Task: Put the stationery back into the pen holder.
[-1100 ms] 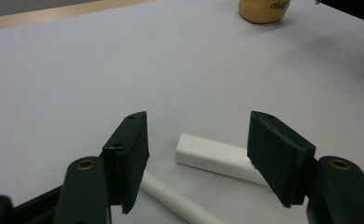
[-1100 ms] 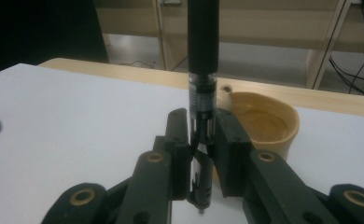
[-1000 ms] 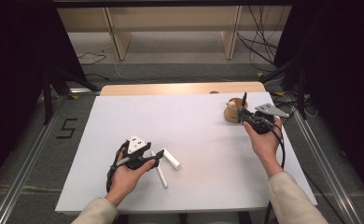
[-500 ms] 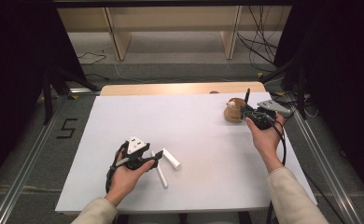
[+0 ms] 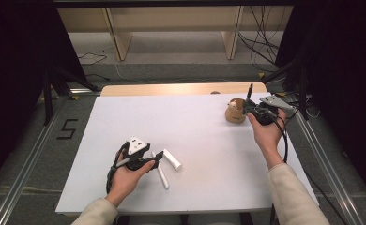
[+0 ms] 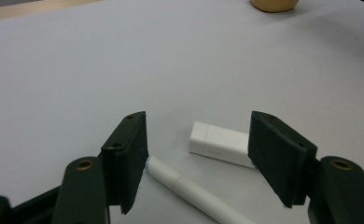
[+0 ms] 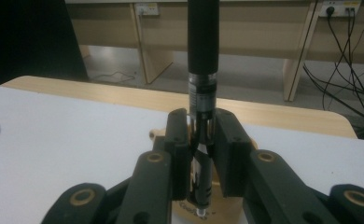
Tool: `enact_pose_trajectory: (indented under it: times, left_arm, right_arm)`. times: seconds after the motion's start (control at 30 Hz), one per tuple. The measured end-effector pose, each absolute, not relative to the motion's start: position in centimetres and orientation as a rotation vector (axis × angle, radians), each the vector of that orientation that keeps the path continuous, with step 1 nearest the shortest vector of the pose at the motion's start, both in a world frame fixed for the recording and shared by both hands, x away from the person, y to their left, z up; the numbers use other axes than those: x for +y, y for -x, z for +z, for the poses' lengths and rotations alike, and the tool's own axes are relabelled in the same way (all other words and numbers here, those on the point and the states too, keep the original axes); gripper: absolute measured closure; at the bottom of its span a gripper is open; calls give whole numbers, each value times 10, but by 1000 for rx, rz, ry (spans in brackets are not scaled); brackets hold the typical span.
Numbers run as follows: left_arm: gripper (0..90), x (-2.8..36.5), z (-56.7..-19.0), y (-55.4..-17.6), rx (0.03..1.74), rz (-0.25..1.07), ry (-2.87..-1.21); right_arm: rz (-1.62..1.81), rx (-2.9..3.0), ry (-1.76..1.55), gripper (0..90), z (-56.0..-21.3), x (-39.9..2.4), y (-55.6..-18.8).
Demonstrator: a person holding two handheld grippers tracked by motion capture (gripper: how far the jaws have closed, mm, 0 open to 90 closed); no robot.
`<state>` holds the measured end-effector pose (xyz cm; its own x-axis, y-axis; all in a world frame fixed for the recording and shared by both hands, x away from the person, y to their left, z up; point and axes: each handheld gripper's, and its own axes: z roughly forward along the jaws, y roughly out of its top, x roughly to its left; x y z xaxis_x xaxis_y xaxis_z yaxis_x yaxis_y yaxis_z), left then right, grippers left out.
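Pen: a black pen [image 7: 201,93] stands upright in the right tongs [image 7: 201,154], its dark cap end up and its tip pointing down.
Right tongs: clamped on the pen's clear barrel, one black pad on each side; in the high view they [image 5: 251,107] sit at the far right of the counter [image 5: 195,126].
Holder: a tan wooden holder [image 5: 235,111] stands just beside the right tongs, below the pen's tip.
Left tongs: apart, pads holding nothing [image 6: 196,158]; in the high view they [image 5: 154,161] lie low over the counter.
White pen body: a white tube [image 6: 194,191] lies on the counter, its end just beside the left pad.
White cap: a short white cap [image 6: 220,143] lies between the open pads, nearer the right one, apart from the tube.
Hands: one hand grips each tool.
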<state>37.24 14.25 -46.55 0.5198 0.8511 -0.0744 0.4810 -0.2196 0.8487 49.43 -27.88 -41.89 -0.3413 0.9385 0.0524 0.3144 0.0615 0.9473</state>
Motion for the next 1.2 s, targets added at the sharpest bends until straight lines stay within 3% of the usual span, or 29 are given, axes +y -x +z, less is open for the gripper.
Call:
enact_pose_trajectory:
  times: [1.2]
  left_arm:
    - [374, 142, -467, -373, 1095, 525, -1876]
  right_arm:
    - [1286, 1673, -1246, 768, -418, -270, -516]
